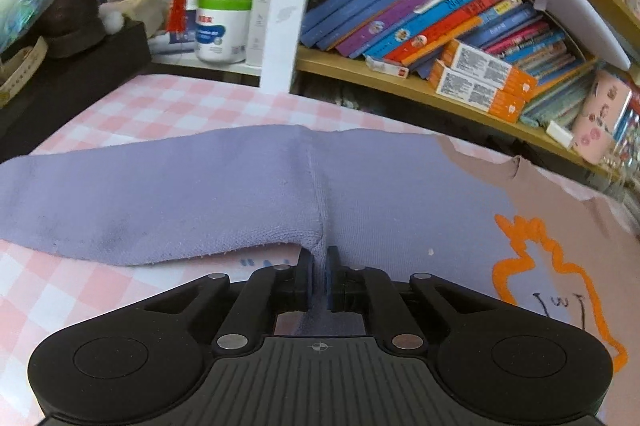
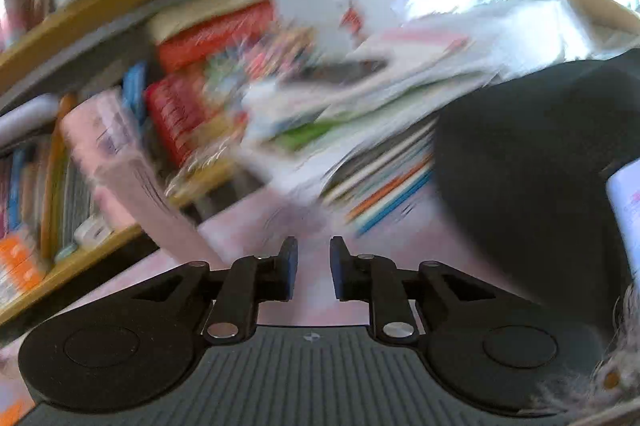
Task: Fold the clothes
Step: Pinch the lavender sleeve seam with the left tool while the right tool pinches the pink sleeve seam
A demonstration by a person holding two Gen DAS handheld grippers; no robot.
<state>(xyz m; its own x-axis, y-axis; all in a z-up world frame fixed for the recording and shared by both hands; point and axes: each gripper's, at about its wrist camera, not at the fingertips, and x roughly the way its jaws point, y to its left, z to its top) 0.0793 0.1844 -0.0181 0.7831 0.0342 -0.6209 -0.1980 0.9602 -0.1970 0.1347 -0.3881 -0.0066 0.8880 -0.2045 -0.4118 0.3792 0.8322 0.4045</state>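
We see pens standing in a white tub point(image 1: 221, 29). Our left gripper point(image 1: 319, 266) pinches the purple top point(image 1: 248, 193) lying on the checked cloth point(image 1: 100, 282). Our right gripper point(image 2: 314, 266) is a little open, holding nothing.

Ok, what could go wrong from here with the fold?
The left gripper pinches only a small bit of the lavender garment at the sleeve seam, so it could slip out mid-fold. The right gripper is open and empty, its view blurred, so nothing steadies the far side and the cloth may bunch.
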